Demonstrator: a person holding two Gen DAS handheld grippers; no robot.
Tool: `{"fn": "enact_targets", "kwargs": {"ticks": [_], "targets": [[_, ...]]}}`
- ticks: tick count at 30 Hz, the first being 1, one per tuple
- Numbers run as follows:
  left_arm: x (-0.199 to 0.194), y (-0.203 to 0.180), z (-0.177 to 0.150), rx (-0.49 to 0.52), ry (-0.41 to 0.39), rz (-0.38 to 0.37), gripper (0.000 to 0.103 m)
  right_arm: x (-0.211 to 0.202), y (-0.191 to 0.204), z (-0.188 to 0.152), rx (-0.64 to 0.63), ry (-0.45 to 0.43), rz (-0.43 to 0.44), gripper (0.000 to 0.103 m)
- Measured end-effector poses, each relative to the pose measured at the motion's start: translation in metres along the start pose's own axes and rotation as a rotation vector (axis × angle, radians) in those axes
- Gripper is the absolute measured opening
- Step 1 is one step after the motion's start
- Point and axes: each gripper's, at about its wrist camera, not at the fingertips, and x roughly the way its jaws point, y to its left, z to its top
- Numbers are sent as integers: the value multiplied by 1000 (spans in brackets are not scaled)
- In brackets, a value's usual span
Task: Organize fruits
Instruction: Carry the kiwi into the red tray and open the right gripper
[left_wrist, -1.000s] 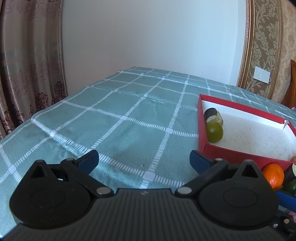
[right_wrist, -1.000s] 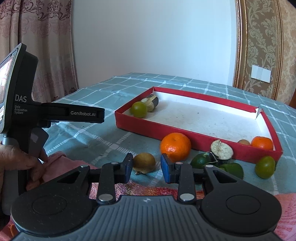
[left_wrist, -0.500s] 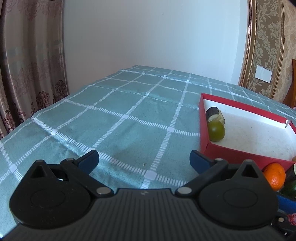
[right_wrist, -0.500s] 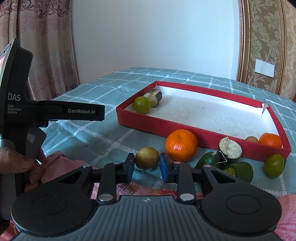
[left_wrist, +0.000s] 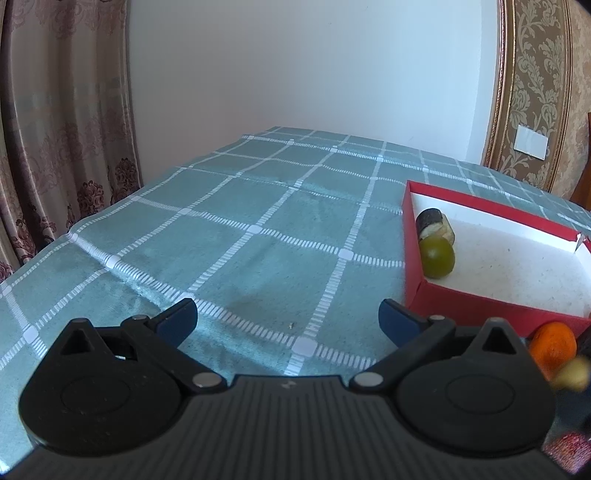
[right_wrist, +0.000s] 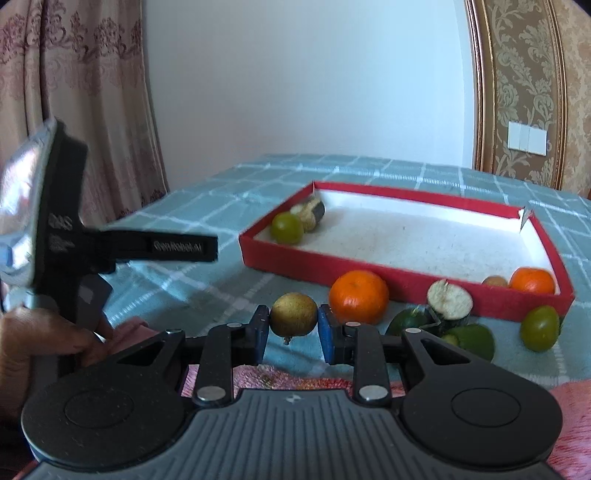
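Both wrist views low, forward-facing, sharing red box (left_wrist: 421, 295)

Only lettering is on the black handheld device (right_wrist: 74, 236) off left of the fingers, and it's motion-blurred: looks like "DAS" on the body, arm label unreadable.

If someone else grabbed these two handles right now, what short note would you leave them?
Right gripper: shut on a small brownish fruit, lifted just before the red box.
Left gripper: open, empty, over the tablecloth.
Done: four pieces in the box, a green fruit and cut piece in one corner, a small orange and brown fruit in another.
Left: box the held fruit, then the big orange, cut pieces and green fruit outside.
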Motion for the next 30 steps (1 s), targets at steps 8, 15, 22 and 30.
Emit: {"fn": "enact_targets", "kwargs": {"ticks": [8,15,22,30], "targets": [[0,-1,0,4,0,11,103,-32,-39,31,12,-108,-75,28],[0,-3,0,15,7,19,103,-37,-96,51,57,-133,-188,28],[1,-4,0,20,7,31,103,-4,-157,55,148,-47,-236,28],[2,-6,0,30,16,47,103,30,-185,39,193,47,-251,28]]}}
